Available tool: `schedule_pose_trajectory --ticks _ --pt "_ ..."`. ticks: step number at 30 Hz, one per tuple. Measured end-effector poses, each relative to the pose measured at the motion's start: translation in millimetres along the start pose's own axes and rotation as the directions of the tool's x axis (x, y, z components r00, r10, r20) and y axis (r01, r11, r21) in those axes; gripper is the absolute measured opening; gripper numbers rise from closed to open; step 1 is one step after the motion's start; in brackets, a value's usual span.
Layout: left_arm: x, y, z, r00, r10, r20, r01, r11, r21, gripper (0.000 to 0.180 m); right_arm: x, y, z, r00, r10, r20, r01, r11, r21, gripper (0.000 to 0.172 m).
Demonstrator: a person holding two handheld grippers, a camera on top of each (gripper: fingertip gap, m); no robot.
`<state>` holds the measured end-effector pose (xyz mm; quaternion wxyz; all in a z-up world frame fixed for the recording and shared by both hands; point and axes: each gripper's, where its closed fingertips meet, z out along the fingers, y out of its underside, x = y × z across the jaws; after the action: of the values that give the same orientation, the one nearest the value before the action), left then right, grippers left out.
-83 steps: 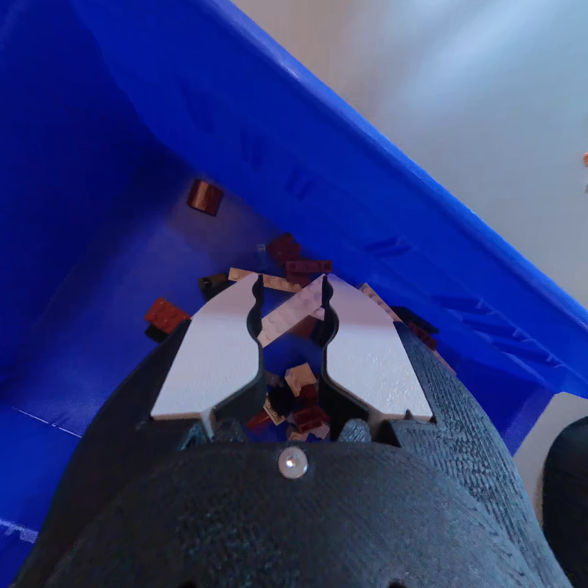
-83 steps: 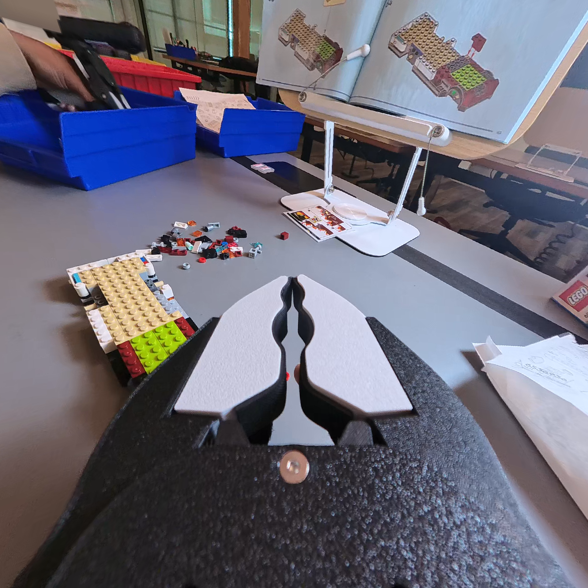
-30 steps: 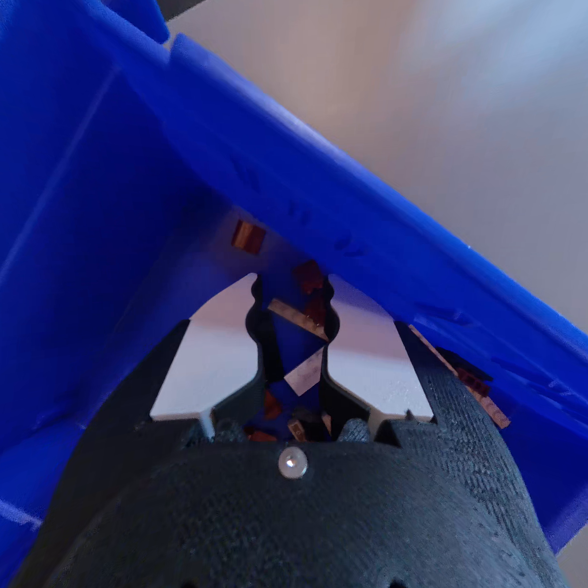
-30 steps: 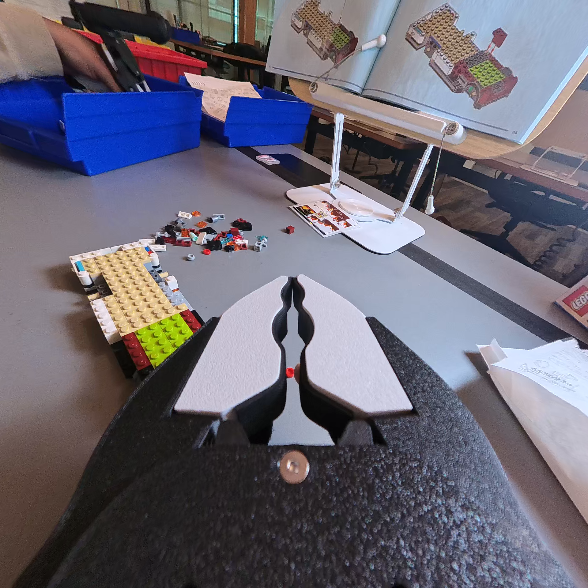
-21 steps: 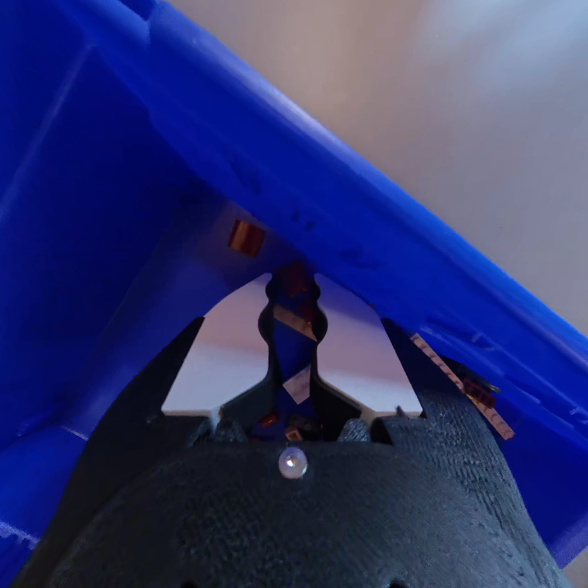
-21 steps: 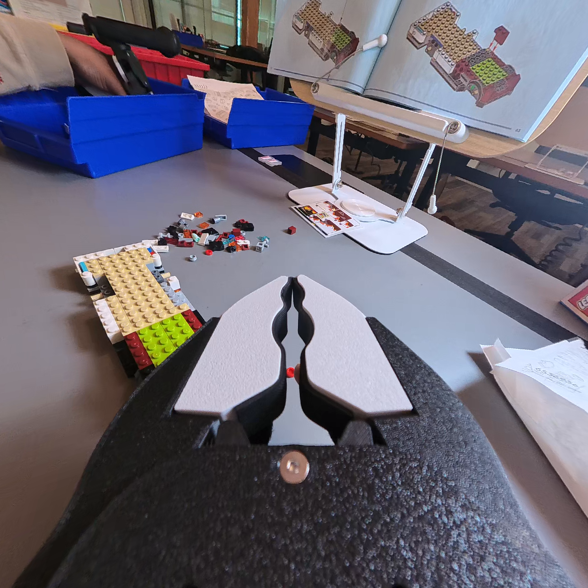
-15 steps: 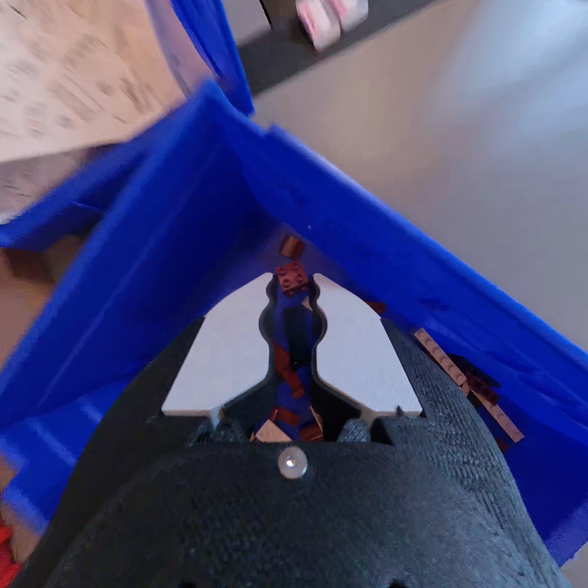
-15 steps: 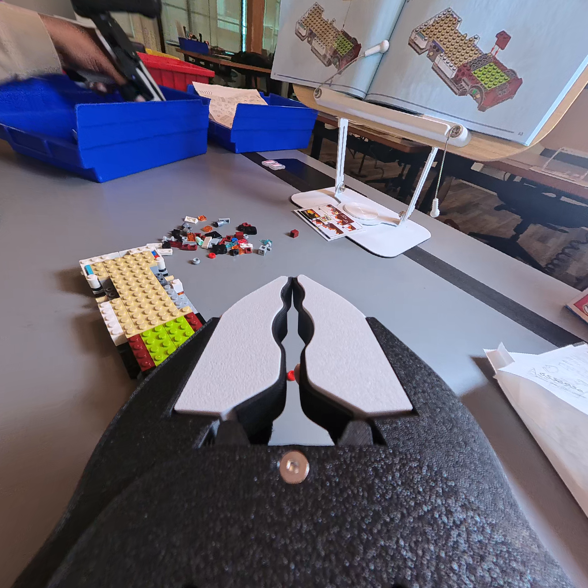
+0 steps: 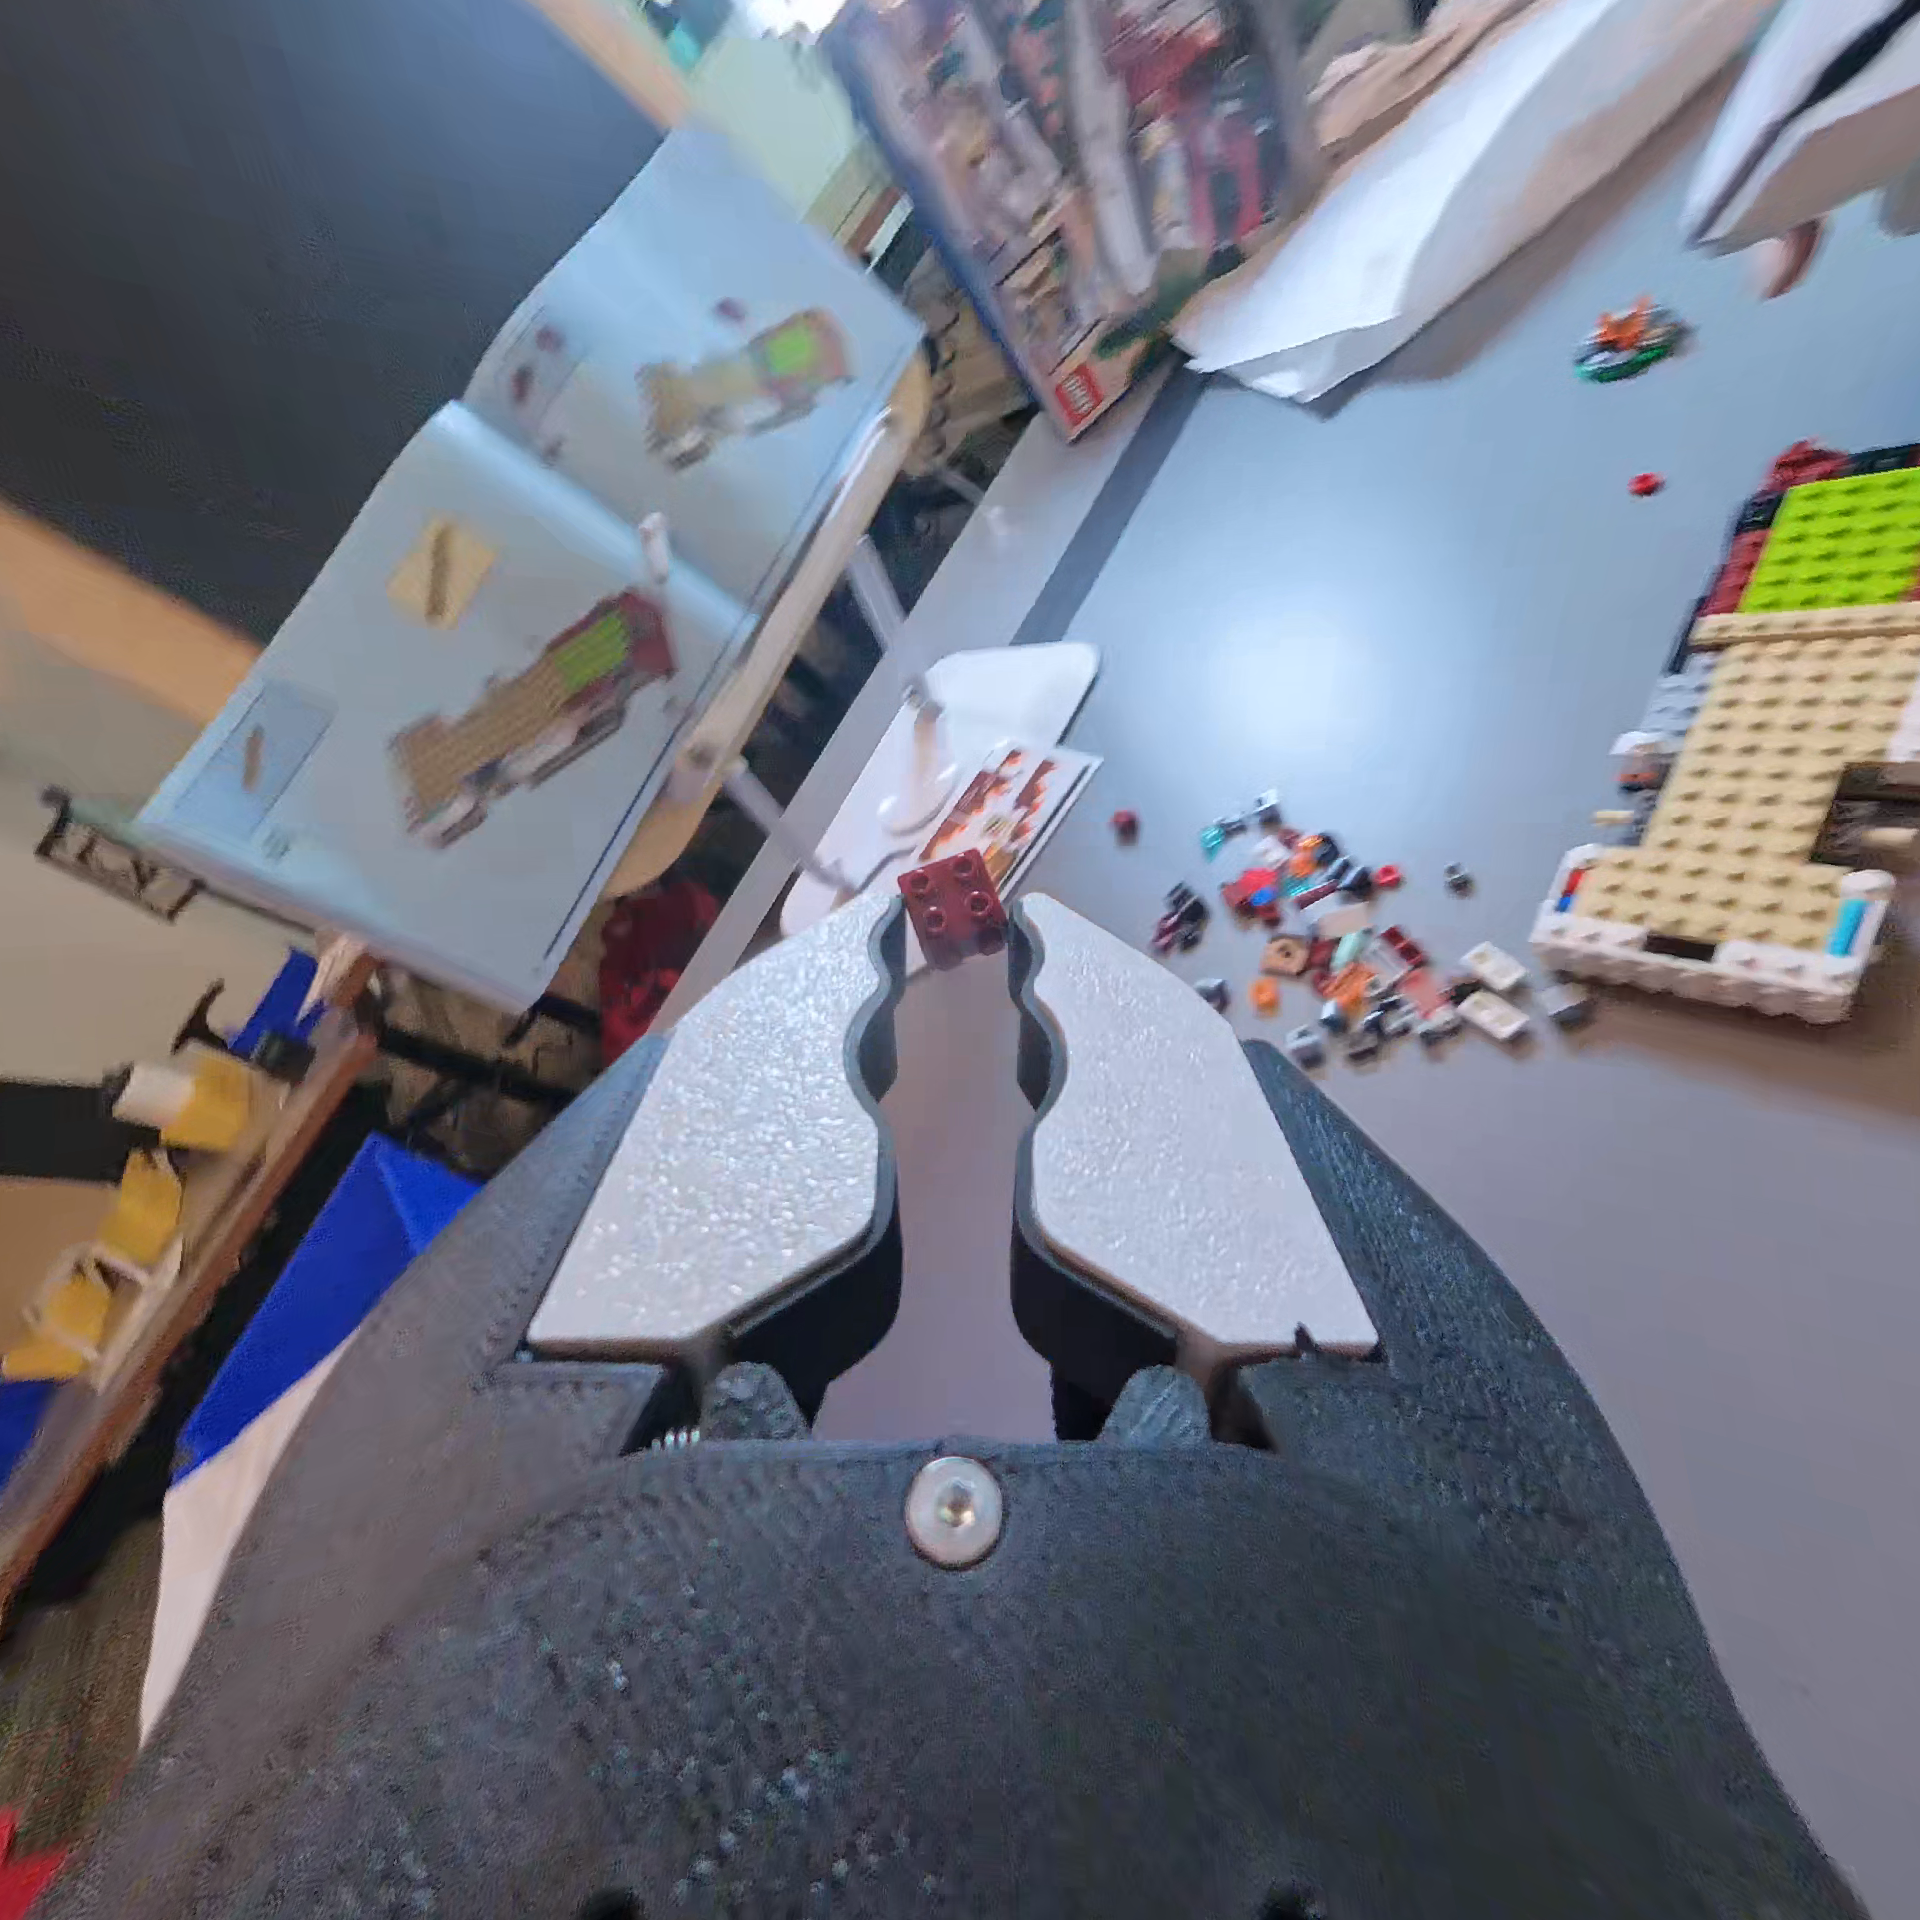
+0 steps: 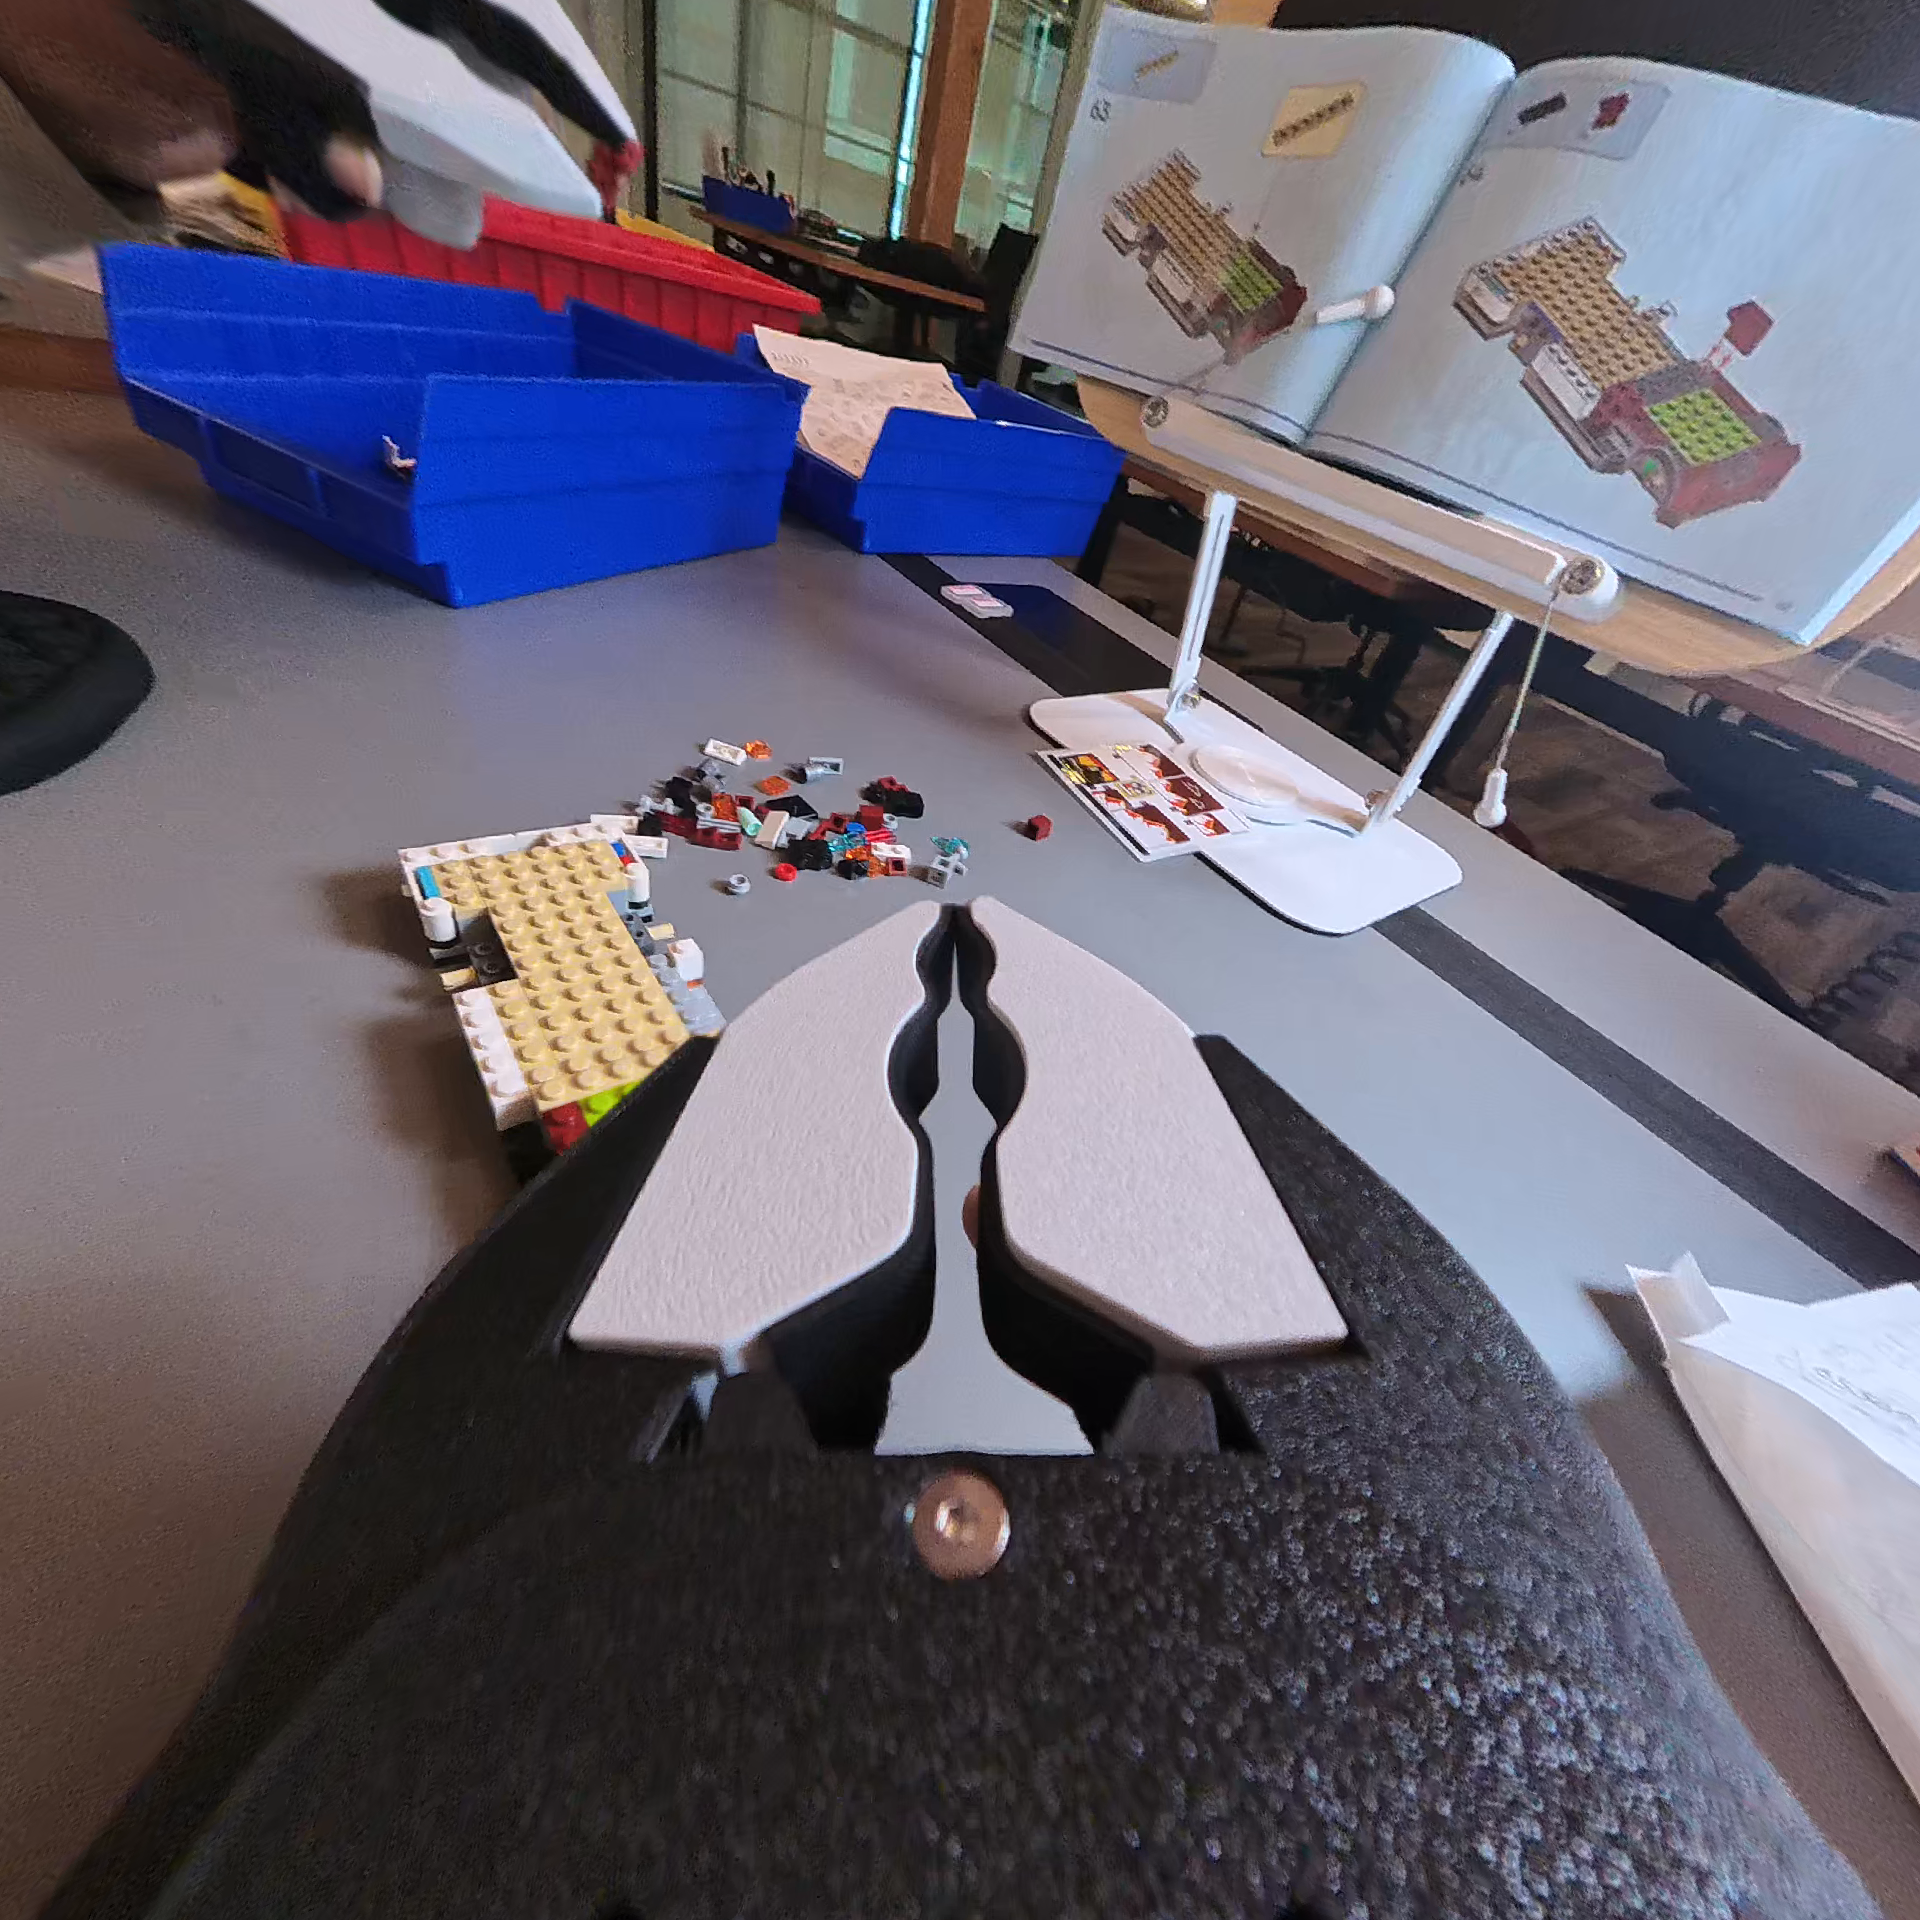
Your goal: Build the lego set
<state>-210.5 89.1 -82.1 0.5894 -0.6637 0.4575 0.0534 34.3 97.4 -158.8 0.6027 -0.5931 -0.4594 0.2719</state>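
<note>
Grey counter spreads under both tools. Left gripper is up in the air, tilted, both fingertips pinching a dark red four-stud brick above the loose pieces. Right gripper hangs low and level, clenched on nothing, tips meeting just beside the tan studded model, facing the booklet stand.

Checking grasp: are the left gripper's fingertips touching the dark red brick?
Touching. Left wrist view: dark red brick sits pinched between both fingertips of the left gripper.
</note>
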Motion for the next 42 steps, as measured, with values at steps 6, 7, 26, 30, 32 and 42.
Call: schedule_pose_trajectory --ticks 6,7,26,30,32,42 --pt "111 -46 44 0.966 0.078 -0.248 -0.056 0.994 0.095 0.018 -30 -6 0 0.986 -0.033 0.164 0.033 0.999 0.006 0.006" --pt "129 -50 53 0.948 0.064 -0.311 -0.038 0.995 0.090 0.019 -30 -5 0 0.985 -0.047 0.167 0.049 0.999 -0.007 0.006" --pt "172 -28 148 0.718 -0.370 -0.589 0.219 0.924 -0.313 0.038 26 20 -17 0.999 0.030 -0.012 -0.032 0.990 -0.137 0.008" --pt "87 -34 100 0.822 -0.379 -0.426 0.303 0.923 -0.236 0.036 27 22 -17 0.999 0.045 -0.011 -0.046 0.989 -0.143 0.008" --pt "30 -22 70 0.873 -0.396 -0.283 0.343 0.914 -0.218 0.034 25 21 -16 0.999 0.045 -0.004 -0.045 0.989 -0.143 0.008" --pt "-92 209 -57 0.768 -0.602 0.220 0.587 0.522 -0.619 0.026 18 10 -15 0.998 0.054 0.031 -0.052 0.996 -0.070 0.007"
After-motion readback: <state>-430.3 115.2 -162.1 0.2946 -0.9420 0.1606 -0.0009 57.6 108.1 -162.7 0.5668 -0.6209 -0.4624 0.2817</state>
